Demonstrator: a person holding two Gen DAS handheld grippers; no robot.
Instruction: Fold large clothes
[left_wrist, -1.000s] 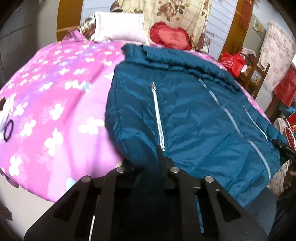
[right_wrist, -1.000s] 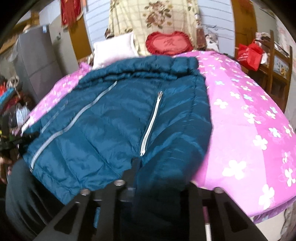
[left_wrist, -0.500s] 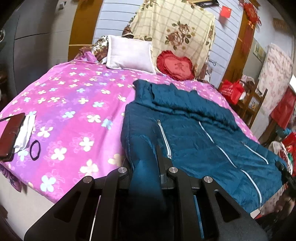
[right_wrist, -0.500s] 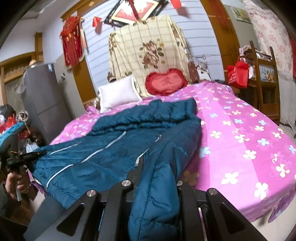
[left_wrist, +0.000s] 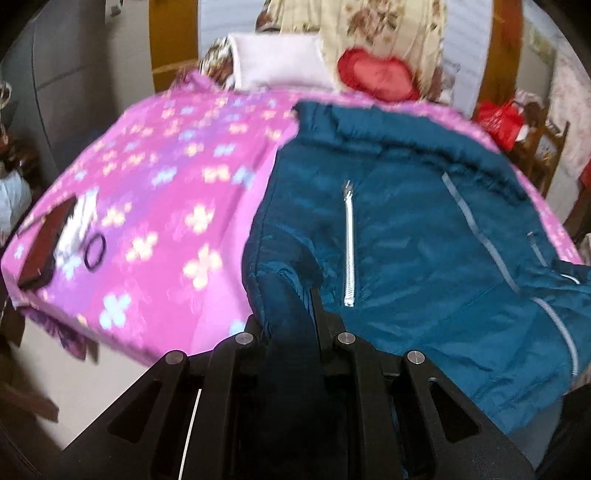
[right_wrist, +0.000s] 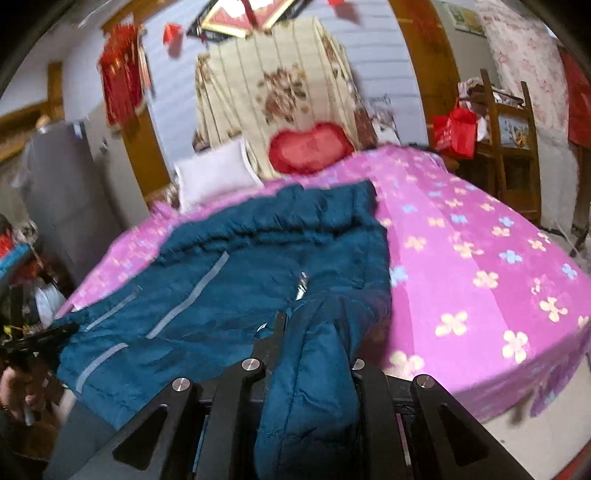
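**Jacket pinched at both corners over the bed**

The jacket (left_wrist: 424, 236), a teal padded one, was clamped by both grippers at its near edge. In the left wrist view the left gripper (left_wrist: 291, 295) sat at the bottom centre of the frame, its jaws drawn narrow on a bunched fold of the teal cloth that rose between them. In the right wrist view the right gripper (right_wrist: 314, 332) likewise stood low in the middle, jaws closed tight on a thick puffed roll of the same jacket (right_wrist: 229, 280), which spilled down over the gripper's black frame.

Beyond the fingers the jacket lay spread across the pink flowered bedspread (left_wrist: 155, 206), its collar end toward the top of the frame and its hem hanging off the near edge of the bed. A silver zip (left_wrist: 349, 243) ran up the front just above the left gripper.

On the bedspread at the left of the left view lay a dark red flat case (left_wrist: 44, 251), with a black hair tie (left_wrist: 95, 251) just beside it. At the head of the bed, in the upper middle, sat a white pillow (left_wrist: 277, 61) and a red heart cushion (left_wrist: 376, 75), side by side. A red bag (right_wrist: 456, 133) hung on a wooden chair at the upper right of the right view. The person's hand (right_wrist: 18, 391) showed at that view's lower left edge.
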